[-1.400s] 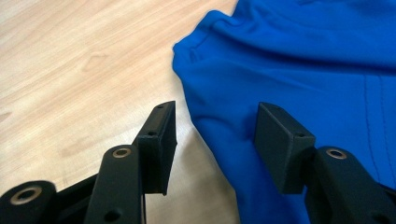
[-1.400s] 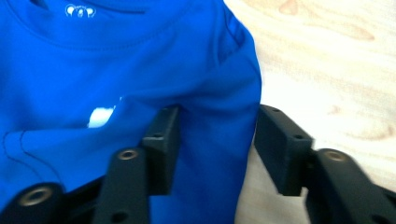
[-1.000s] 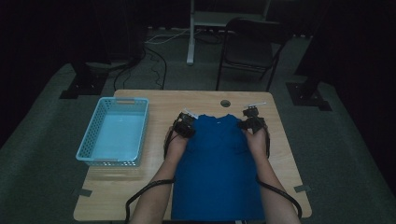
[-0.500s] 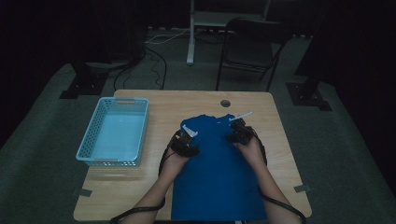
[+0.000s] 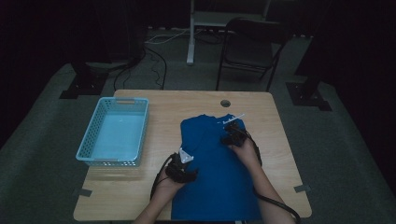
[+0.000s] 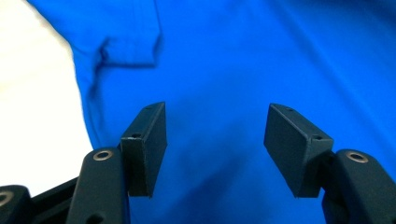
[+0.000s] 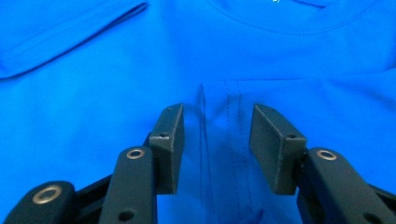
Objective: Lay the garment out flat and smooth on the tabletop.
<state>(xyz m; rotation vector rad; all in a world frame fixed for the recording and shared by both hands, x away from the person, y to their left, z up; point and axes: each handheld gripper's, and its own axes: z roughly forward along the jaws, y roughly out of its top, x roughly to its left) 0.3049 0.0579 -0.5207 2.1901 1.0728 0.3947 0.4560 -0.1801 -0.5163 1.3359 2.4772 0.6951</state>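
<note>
Two grippers work over a blue shirt point(image 5: 217, 172) spread on the table point(image 5: 163, 100), right of the basket point(image 5: 115, 132). Left gripper point(image 6: 217, 140), jaws apart and empty, hovers at the shirt's left edge. Right gripper point(image 7: 215, 144), jaws just closing, straddles a seam fold near the collar, not yet pinching it.

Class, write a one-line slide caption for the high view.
Two hand-held grippers work a blue T-shirt on a wooden table.

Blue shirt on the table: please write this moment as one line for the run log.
blue shirt: spread on table | left gripper: open, above shirt | right gripper: open, above a seam fold | basket: empty
</note>
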